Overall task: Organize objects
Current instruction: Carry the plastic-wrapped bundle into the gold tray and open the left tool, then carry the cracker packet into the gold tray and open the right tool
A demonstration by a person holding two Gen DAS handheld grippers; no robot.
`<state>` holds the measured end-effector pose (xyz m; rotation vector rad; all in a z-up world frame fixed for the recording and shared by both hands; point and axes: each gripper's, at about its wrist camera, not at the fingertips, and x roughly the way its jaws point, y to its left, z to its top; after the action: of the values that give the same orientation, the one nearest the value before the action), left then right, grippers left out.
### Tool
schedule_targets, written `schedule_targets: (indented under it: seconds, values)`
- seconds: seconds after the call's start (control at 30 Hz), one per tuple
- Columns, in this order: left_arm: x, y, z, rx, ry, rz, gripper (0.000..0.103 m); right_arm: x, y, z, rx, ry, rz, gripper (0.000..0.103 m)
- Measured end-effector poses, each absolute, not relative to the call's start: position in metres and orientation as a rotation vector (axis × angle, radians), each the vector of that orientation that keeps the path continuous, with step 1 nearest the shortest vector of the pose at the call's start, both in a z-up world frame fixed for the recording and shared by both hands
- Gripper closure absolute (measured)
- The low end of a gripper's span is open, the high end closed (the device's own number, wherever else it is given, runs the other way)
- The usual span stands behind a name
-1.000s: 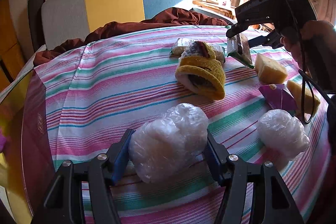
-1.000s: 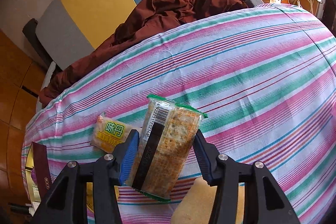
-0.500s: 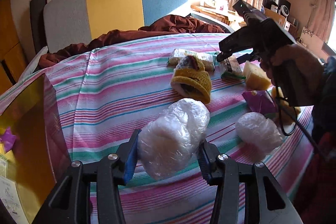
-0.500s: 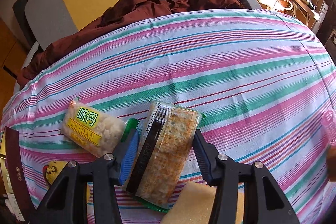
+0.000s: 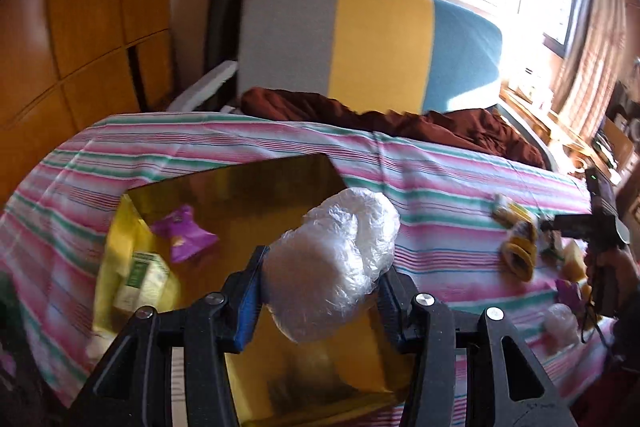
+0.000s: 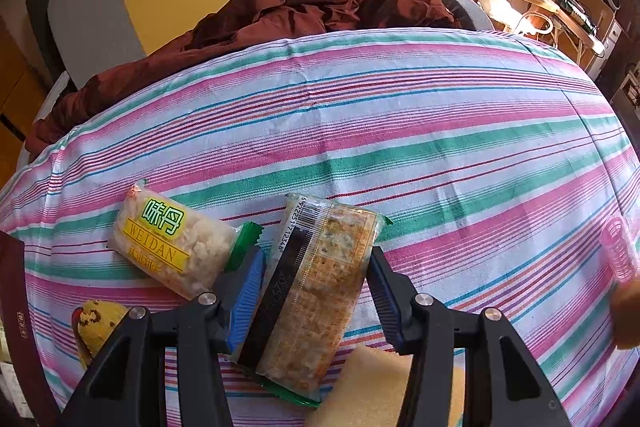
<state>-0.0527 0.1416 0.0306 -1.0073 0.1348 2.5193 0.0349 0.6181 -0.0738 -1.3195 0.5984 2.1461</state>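
My left gripper [image 5: 322,267] is shut on a white bundle wrapped in clear plastic [image 5: 340,247] and holds it in the air over an open gold box [image 5: 240,187]. Inside the box lie a purple packet [image 5: 184,233] and a green-and-white carton [image 5: 144,279]. My right gripper [image 6: 316,259] is shut on a clear cracker packet [image 6: 316,303], just above the striped tablecloth [image 6: 400,107]. In the left wrist view that gripper shows small at the far right, held by a hand [image 5: 612,267].
Beside the cracker packet lie a yellow-labelled snack packet [image 6: 168,247], a yellow knitted hat [image 6: 96,327] and a yellow sponge [image 6: 372,387]. A pink roller [image 6: 618,247] is at the right edge. A second plastic bundle [image 5: 560,319] lies near the hand. A brown blanket [image 6: 300,3] covers the sofa behind.
My left gripper closed on the plastic bundle, lifted it off the cloth and swung left over the gold box. The right gripper stayed put with the cracker packet, tipping slightly.
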Motion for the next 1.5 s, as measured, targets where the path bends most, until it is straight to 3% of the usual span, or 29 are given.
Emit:
schedule_targets:
  seconds: [0.3, 0.67, 0.73, 0.83, 1.5]
  values:
    - [-0.107, 0.057, 0.013, -1.181, 0.084, 2.677, 0.053, 0.031, 0.617, -0.075, -1.318, 0.563, 2.144, 0.051]
    - [-0.145, 0.052, -0.028, -1.358, 0.127, 2.648, 0.045, 0.028, 0.616, -0.074, -1.321, 0.528, 2.144, 0.051]
    - [-0.144, 0.052, -0.031, -1.369, 0.116, 2.632, 0.042, 0.028, 0.617, -0.073, -1.320, 0.528, 2.144, 0.051]
    - [-0.137, 0.050, -0.034, -1.383, 0.094, 2.621, 0.029, 0.029, 0.618, -0.073, -1.317, 0.535, 2.143, 0.051]
    - [-0.076, 0.038, -0.001, -1.216, 0.003, 2.729, 0.028, 0.038, 0.617, -0.050, -1.203, 0.536, 2.165, 0.051]
